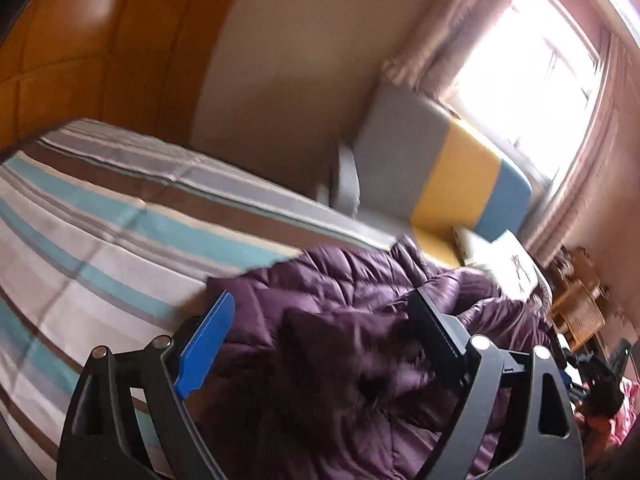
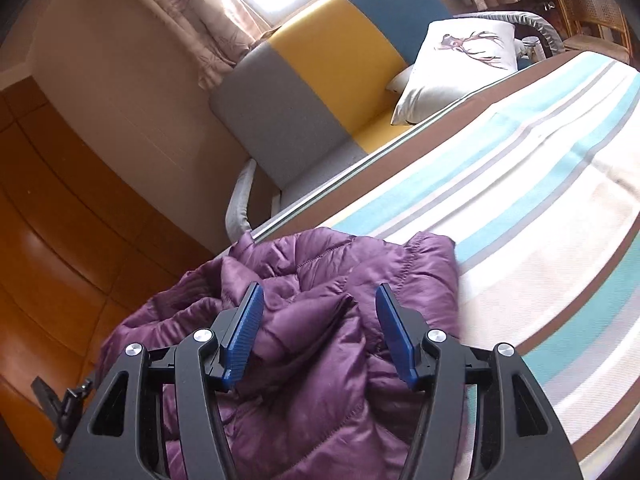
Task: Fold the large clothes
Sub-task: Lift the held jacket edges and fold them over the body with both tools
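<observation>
Purple quilted jacket [image 2: 320, 320] lies crumpled on the striped bedspread [image 2: 520, 200].

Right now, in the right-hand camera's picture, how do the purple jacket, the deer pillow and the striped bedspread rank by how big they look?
1. Striped bedspread: largest, and it runs out of frame.
2. Purple jacket: it sits close to the camera, so it may look bigger than it is.
3. Deer pillow: smallest, but farthest away.

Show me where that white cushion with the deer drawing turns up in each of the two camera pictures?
Left wrist view: deer cushion, right of centre, blurred, beyond the purple jacket.
Right wrist view: deer cushion, upper right, sharp, leaning on the sofa.
Shared landmark: the sofa's yellow band beside it.
</observation>
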Demonstrator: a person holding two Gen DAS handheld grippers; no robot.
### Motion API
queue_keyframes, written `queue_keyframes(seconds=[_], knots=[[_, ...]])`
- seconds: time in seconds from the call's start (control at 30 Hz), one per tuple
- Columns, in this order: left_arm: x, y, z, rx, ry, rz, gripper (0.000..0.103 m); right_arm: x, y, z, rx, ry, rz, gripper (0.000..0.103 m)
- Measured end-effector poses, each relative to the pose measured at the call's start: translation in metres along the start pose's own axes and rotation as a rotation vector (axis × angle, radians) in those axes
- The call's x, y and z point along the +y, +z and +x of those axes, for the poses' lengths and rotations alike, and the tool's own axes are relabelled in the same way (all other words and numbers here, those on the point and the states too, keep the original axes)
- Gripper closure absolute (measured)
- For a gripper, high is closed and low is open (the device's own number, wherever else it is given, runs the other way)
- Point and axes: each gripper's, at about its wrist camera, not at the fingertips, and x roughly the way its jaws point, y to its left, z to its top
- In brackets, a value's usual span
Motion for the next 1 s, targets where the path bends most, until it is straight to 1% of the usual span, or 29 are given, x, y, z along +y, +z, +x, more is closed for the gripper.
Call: queue_keyframes(seconds=[0.1,0.2,0.27,0.33,0.37,0.4,0.43,0.5,0.53,0.6,0.63,0.67,0.7,0.73,0.77,0.83,0.87,0.93,1.0], knots=[[0.008,0.000,-0.008,-0.009,0.013,-0.016,0.011,0.000,-0.004,-0.007,0.002,-0.014,-0.024,0.045],[0.008,-0.009,-0.010,0.011,0.019,0.023,0.009,0.002,-0.009,-0.011,0.019,-0.038,-0.060,0.045],[0.006,-0.019,-0.010,0.028,0.032,0.062,0.006,0.002,-0.015,-0.014,0.031,-0.070,-0.086,0.044],[0.007,-0.032,-0.008,0.065,0.045,0.089,0.006,0.000,-0.023,-0.016,0.045,-0.103,-0.104,0.032],[0.009,-0.039,-0.006,0.087,0.046,0.090,0.006,-0.002,-0.027,-0.019,0.050,-0.114,-0.114,0.030],[0.012,-0.045,-0.005,0.110,0.045,0.089,0.006,-0.003,-0.030,-0.020,0.054,-0.128,-0.121,0.024],[0.015,-0.052,-0.002,0.140,0.046,0.086,0.005,-0.006,-0.035,-0.023,0.059,-0.161,-0.134,0.020],[0.020,-0.063,0.004,0.189,0.037,0.077,0.005,-0.011,-0.043,-0.023,0.075,-0.182,-0.141,0.015],[0.022,-0.068,0.008,0.220,0.022,0.066,0.005,-0.016,-0.046,-0.021,0.096,-0.187,-0.134,0.015],[0.025,-0.072,0.014,0.250,-0.003,0.030,0.007,-0.022,-0.049,-0.016,0.123,-0.158,-0.101,0.015],[0.025,-0.073,0.015,0.262,-0.024,0.007,0.014,-0.024,-0.052,-0.011,0.147,-0.104,-0.074,0.020],[0.023,-0.074,0.016,0.263,-0.029,0.009,0.019,-0.024,-0.053,-0.007,0.163,-0.065,-0.059,0.025],[0.019,-0.074,0.016,0.273,-0.039,0.022,0.029,-0.022,-0.056,-0.005,0.164,-0.060,-0.054,0.033],[0.015,-0.074,0.016,0.285,-0.040,0.041,0.037,-0.021,-0.057,-0.004,0.162,-0.060,-0.059,0.045],[0.012,-0.075,0.015,0.290,-0.043,0.058,0.041,-0.021,-0.059,-0.002,0.169,-0.047,-0.058,0.053],[0.008,-0.075,0.010,0.298,-0.059,0.083,0.058,-0.017,-0.062,-0.004,0.168,-0.046,-0.066,0.068],[0.006,-0.076,0.007,0.300,-0.063,0.095,0.062,-0.015,-0.063,-0.007,0.167,-0.044,-0.080,0.071],[0.003,-0.078,-0.002,0.305,-0.077,0.112,0.073,-0.011,-0.066,-0.014,0.168,-0.037,-0.097,0.078],[0.001,-0.081,-0.011,0.311,-0.089,0.127,0.077,-0.011,-0.068,-0.023,0.172,-0.017,-0.095,0.081]])
